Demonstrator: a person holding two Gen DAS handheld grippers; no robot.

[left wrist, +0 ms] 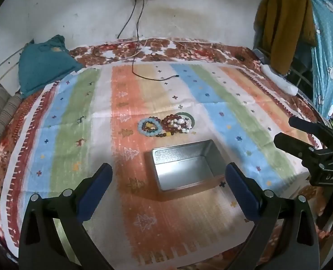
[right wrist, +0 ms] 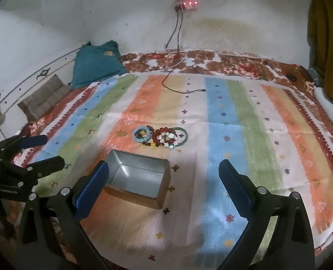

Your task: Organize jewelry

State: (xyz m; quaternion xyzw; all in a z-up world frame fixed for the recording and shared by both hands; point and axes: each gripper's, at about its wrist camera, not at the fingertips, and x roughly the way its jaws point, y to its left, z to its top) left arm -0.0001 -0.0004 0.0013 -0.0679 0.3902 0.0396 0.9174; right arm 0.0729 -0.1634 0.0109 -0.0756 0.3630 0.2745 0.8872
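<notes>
Bracelets (left wrist: 166, 126) sat bunched on the striped cloth (left wrist: 76, 123) just past the empty tin (left wrist: 184, 166), untouched. Your left claw (left wrist: 168, 186) and right claw (right wrist: 164, 186) both hung wide open, holding nothing. You'd have wanted to pinch one outer bracelet, so the pile didn't drag along.

The open rectangular silver metal tin (left wrist: 184, 166) has a dull brushed sheen inside; the round glossy bead bracelets (right wrist: 159, 136) look polished; the striped pastel woven cloth (left wrist: 76, 121) is matt and creased; the blue ribbed gripper pads (right wrist: 92, 189) appear rubbery.
</notes>
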